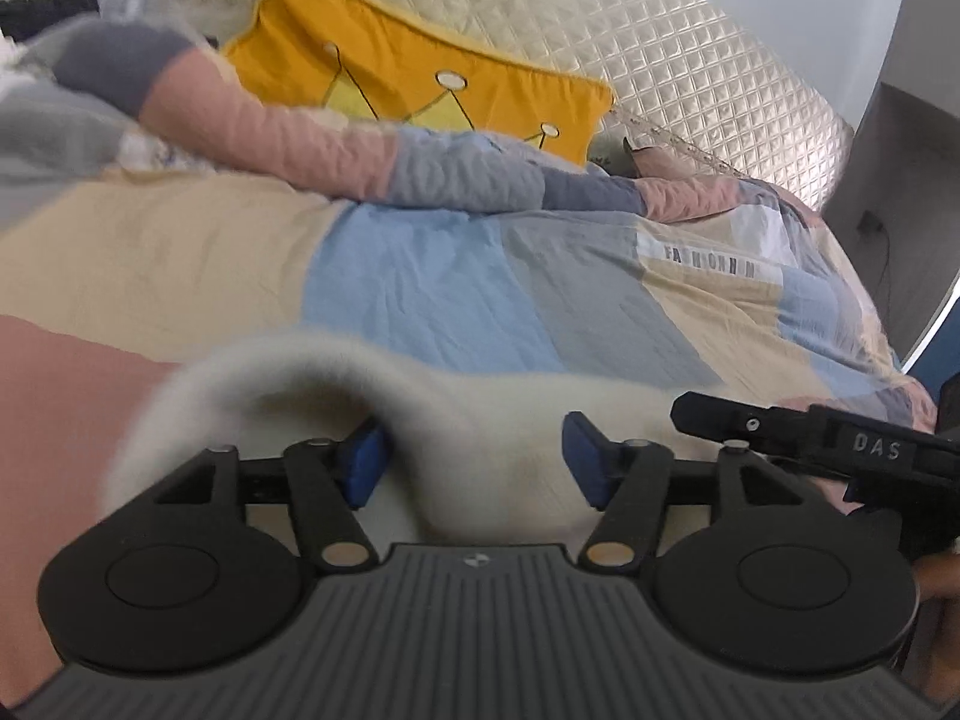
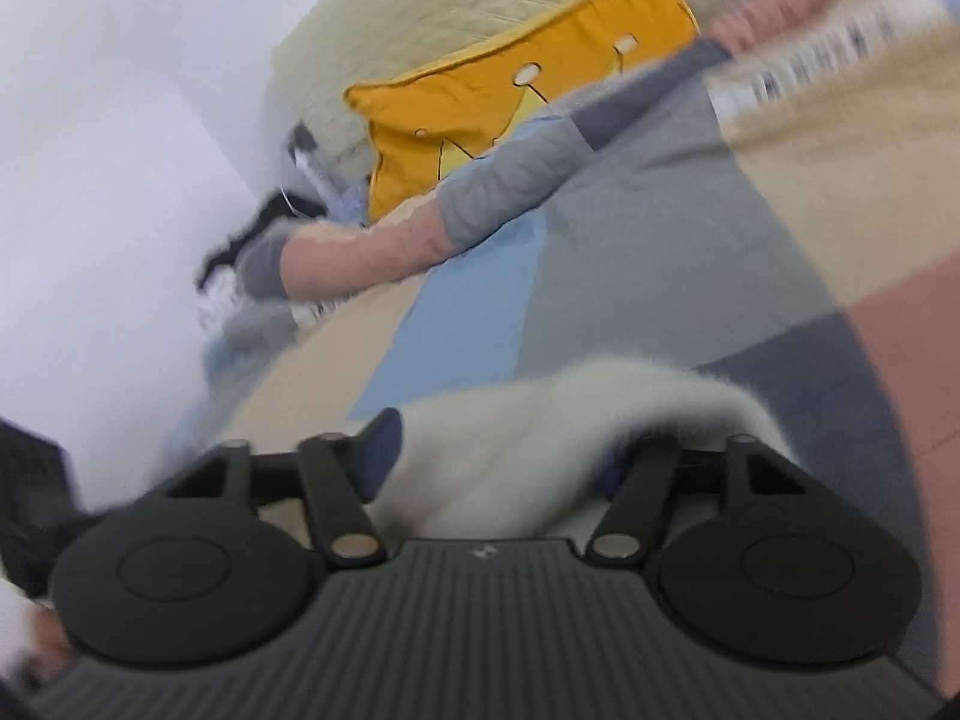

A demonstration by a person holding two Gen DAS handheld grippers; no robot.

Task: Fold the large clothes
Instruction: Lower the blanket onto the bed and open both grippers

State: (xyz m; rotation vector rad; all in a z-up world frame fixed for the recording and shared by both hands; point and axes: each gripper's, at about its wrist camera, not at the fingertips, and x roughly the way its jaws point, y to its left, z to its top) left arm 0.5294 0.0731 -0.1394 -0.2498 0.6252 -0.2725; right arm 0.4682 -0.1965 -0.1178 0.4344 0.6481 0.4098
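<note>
A fuzzy white garment [image 1: 456,414] lies over a patchwork bedspread [image 1: 420,276]. My left gripper [image 1: 474,456] has its blue pads spread wide, with a fold of the white garment bunched between them. The right gripper's black body [image 1: 840,444] pokes in at the right of the left wrist view. In the right wrist view my right gripper [image 2: 498,462] also stands open around the same white fabric [image 2: 540,420], which drapes over and hides its right pad. That view is blurred.
A yellow crown cushion [image 1: 408,66] leans on the quilted cream headboard [image 1: 660,60]. A long pink and grey bolster [image 1: 312,144] lies across the bed's far side. A white wall [image 2: 90,150] is at the left in the right wrist view.
</note>
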